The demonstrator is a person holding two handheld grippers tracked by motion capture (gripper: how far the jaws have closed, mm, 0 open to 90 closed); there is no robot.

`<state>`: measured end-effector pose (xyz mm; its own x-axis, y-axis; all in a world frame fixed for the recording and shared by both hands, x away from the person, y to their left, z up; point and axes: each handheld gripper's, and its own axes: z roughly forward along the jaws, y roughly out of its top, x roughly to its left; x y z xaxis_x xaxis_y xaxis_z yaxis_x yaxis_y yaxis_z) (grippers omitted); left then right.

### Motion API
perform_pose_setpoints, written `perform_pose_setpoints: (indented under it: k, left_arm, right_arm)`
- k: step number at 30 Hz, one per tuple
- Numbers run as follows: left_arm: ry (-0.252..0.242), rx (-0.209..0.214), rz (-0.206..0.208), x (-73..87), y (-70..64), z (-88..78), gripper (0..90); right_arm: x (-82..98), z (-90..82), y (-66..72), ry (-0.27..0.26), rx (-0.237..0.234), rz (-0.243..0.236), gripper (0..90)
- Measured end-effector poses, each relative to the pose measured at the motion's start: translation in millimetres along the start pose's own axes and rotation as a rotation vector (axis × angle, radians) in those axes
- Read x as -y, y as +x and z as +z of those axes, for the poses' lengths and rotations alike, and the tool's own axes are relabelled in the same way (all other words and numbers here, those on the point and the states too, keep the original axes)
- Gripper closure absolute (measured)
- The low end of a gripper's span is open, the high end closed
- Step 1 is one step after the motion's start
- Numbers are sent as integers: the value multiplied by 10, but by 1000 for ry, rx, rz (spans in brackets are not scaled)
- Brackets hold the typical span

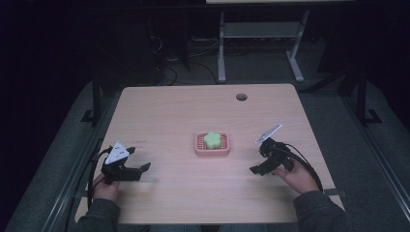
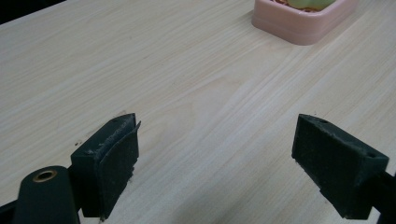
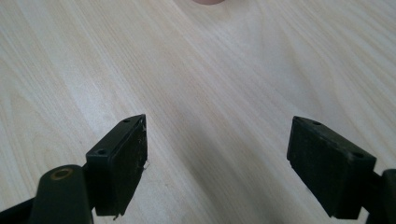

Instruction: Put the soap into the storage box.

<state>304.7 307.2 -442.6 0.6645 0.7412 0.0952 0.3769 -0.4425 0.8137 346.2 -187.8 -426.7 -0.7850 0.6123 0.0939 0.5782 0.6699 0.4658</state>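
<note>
The green flower-shaped piece point(image 1: 212, 139) lies in the pink tray point(image 1: 199, 149), which sits near the middle of the worktop point(image 1: 174, 106), between my two tools and well apart from each. In the left gripper view a corner of the tray shows at the top right, with a sliver of green inside its rim; in the right gripper view just a bit of pink shows at the top edge. My left tool point(image 1: 137, 169) rests low over the worktop at the near left, its jaws spread wide with nothing but bare wood between them, pointing right toward the tray. My right tool point(image 1: 258, 169) sits at the near right, jaws likewise wide apart and holding nothing, angled left and slightly toward me. I judge this to be the very start: nothing is grasped and neither tool is near the tray, so the approach is the step in hand. The next move, I think, calls for bringing one tool forward and inward over the tray, lining its jaws across the green piece and lowering inside the rim without knocking the tray, perhaps with the other tool steadying it. My forearms come in from the near edge, hands wrapped around the handles, wrists low.
</note>
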Motion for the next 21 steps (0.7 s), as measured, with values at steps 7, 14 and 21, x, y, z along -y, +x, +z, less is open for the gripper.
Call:
perform_pose_setpoints:
  k: [7, 14, 21]
  left_arm:
    - [3, 2, -12, 7, -5, 10, 144]
    - [-3, 0, -10, 8, -2, 10, 144]
    - [4, -3, 0, 9, -3, 8, 144]
  right_arm:
    - [128, -31, -34, -18, 4, 27, 200]
    - [266, -62, -32, -26, 12, 51, 201]
    - [436, -96, 2, -41, 28, 72, 202]
